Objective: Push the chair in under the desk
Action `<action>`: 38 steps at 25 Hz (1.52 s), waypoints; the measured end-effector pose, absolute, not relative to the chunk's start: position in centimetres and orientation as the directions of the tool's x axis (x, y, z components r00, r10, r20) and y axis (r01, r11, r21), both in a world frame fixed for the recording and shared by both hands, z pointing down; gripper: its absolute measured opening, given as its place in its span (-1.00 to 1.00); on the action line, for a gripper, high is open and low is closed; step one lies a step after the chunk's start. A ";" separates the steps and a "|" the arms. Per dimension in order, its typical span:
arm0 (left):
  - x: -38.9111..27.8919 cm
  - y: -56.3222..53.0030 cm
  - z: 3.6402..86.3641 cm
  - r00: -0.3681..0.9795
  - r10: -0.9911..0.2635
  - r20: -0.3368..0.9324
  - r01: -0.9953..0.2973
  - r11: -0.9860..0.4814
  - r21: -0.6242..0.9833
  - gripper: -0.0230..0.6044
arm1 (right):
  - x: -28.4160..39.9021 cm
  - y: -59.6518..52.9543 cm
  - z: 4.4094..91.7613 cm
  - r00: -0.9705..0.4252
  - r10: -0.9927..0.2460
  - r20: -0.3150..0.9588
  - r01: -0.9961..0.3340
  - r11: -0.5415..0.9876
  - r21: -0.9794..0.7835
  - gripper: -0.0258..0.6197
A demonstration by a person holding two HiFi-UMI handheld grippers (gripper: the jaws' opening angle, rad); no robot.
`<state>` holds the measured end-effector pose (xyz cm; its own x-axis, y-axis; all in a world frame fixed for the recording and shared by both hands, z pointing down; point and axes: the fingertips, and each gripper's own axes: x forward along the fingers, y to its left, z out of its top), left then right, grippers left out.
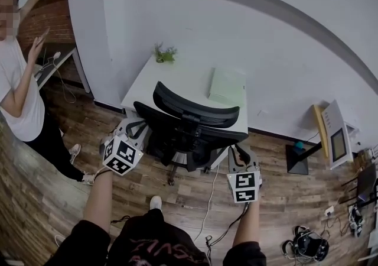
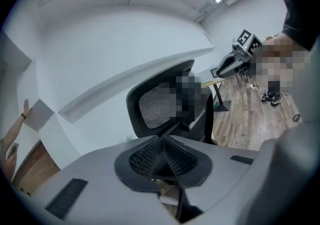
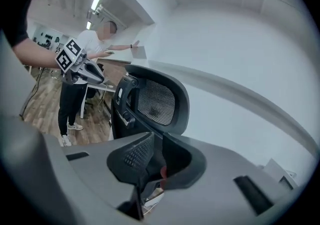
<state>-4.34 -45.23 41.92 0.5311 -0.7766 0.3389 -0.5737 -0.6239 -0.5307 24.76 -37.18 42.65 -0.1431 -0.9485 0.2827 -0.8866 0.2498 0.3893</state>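
Observation:
A black mesh-backed office chair [image 1: 189, 123] stands in front of the white desk [image 1: 177, 78], its seat partly beneath the desktop. In the head view my left gripper [image 1: 134, 130] is at the chair's left armrest and my right gripper [image 1: 239, 155] is at the right armrest. In the left gripper view the jaws [image 2: 162, 161] are pressed together on a dark armrest edge, with the backrest [image 2: 155, 106] beyond. The right gripper view shows the same: the jaws [image 3: 157, 161] are closed on the dark armrest below the backrest [image 3: 155, 101].
A pale green pad [image 1: 227, 86] and a small plant [image 1: 165, 54] sit on the desk, which stands against the white wall. A person [image 1: 20, 93] stands at the left. Cables [image 1: 209, 200] trail over the wooden floor. A stand with a screen [image 1: 333, 132] is at the right.

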 end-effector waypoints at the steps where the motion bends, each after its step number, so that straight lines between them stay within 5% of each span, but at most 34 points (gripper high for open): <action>1: -4.2 -44.9 41.8 0.535 -0.778 0.331 -0.584 -0.623 -0.521 -0.77 | 24.7 -37.0 42.5 -0.139 -0.952 0.274 -0.893 0.240 0.380 -0.74; 16: -3.6 -40.9 38.7 0.570 -0.806 0.157 -0.761 -0.590 -0.268 -0.88 | 24.4 -33.7 40.1 -0.082 -0.989 0.125 -0.980 0.102 0.171 -0.82; 38: -5.4 -36.8 35.9 0.540 -0.839 0.064 -0.809 -0.539 -0.235 -0.88 | 22.8 -30.3 38.4 -0.081 -0.995 0.066 -0.981 0.091 0.171 -0.83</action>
<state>-5.37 -36.82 35.89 0.5402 -0.8391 0.0641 -0.8089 -0.5388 -0.2352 22.77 -30.30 38.40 -0.0810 -0.9945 0.0662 -0.9810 0.0913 0.1714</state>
